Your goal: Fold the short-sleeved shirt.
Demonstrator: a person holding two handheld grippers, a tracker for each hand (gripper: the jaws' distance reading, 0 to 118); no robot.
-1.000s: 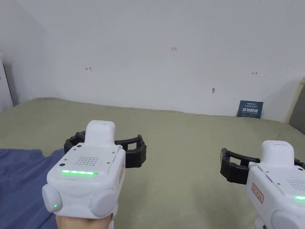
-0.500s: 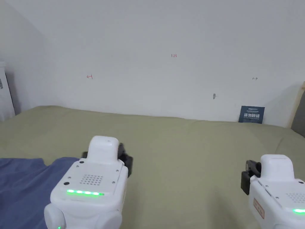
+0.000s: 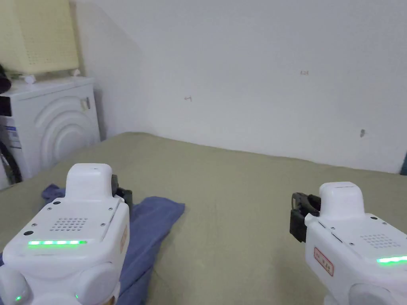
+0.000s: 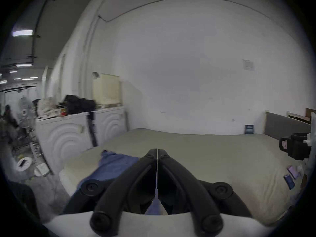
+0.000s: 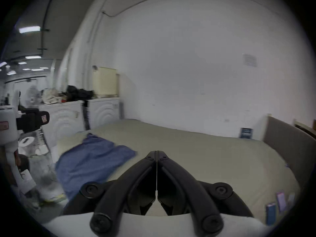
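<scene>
Both grippers, left gripper (image 4: 156, 155) and right gripper (image 5: 156, 152), are clenched on nothing; you're approaching the shirt (image 3: 153, 222) lying rumpled at the bed's (image 3: 246, 206) near left, so unclench before reaching for its edge.

- The shirt (image 3: 153, 222) lies on the bed (image 3: 238, 206) at lower left of the frame.
- The washing machine (image 3: 59, 123) stands left, beside the bed.

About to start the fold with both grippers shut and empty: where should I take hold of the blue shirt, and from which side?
Take the blue shirt at the free corner lying flat on the green bed cover. Open the left gripper, which hovers nearest, and come down from above. That edge is exposed; the rest trails toward the bed's edge, partly hidden.
</scene>
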